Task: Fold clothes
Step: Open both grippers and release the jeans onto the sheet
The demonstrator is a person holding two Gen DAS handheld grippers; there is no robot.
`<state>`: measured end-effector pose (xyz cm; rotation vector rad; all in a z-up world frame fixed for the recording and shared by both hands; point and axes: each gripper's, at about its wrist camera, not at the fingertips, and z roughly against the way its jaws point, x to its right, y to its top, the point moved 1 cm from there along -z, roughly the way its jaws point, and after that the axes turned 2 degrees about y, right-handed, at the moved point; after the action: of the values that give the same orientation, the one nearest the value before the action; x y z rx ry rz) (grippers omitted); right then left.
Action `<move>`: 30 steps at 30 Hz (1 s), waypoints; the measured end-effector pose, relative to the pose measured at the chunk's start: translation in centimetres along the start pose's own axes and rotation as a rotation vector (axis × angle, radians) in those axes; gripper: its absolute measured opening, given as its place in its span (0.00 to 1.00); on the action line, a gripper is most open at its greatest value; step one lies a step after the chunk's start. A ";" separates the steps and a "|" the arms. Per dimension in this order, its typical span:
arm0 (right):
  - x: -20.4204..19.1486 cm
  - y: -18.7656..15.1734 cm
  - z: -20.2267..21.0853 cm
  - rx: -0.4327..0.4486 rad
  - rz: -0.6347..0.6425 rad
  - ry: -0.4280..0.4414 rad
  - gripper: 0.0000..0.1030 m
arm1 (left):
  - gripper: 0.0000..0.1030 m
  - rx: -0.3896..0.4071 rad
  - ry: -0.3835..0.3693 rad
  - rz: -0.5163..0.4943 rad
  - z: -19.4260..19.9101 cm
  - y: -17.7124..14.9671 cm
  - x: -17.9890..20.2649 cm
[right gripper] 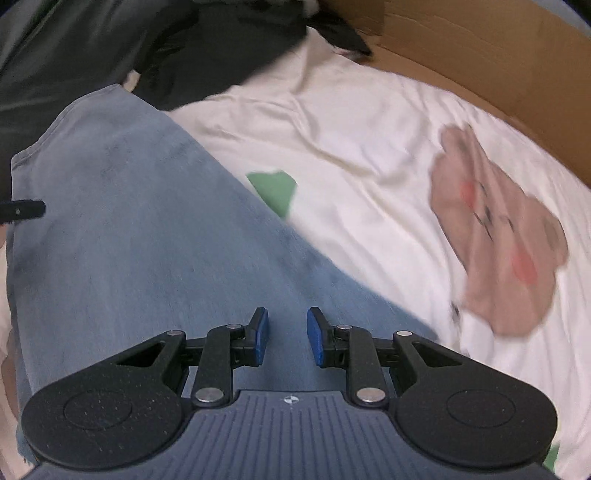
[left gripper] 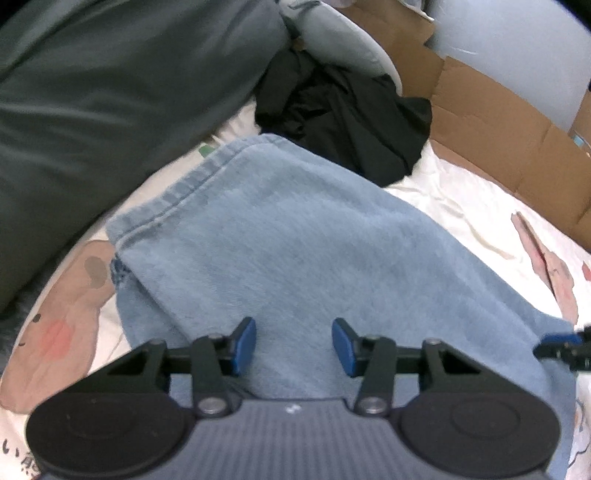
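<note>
Light blue jeans (left gripper: 295, 236) lie folded over on a white bed sheet (left gripper: 461, 199), their hems toward the far left. My left gripper (left gripper: 294, 345) hovers open over the near part of the denim, nothing between its blue pads. In the right wrist view the same jeans (right gripper: 129, 229) fill the left half, and my right gripper (right gripper: 288, 338) stands open above their near right edge. The right gripper's tip (left gripper: 561, 345) shows at the right edge of the left wrist view; the left gripper's fingertip (right gripper: 22, 210) pokes in at the left of the right wrist view.
A crumpled black garment (left gripper: 343, 114) lies beyond the jeans, with a grey garment (left gripper: 332, 33) behind it. A dark green pillow (left gripper: 110, 103) fills the far left. A cardboard box (left gripper: 509, 122) borders the bed on the right. The sheet (right gripper: 351, 147) carries a pink bear print (right gripper: 495, 229).
</note>
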<state>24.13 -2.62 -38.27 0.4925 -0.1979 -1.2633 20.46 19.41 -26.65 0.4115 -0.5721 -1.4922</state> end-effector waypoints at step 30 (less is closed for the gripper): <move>6.8 -0.9 0.3 -0.020 -0.250 0.025 0.04 | 0.40 -0.130 -0.065 0.139 0.7 -2.2 2.4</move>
<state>25.24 -9.29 -39.26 0.5267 -0.1047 -1.5004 18.24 17.00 -27.09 0.2182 -0.5410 -1.4036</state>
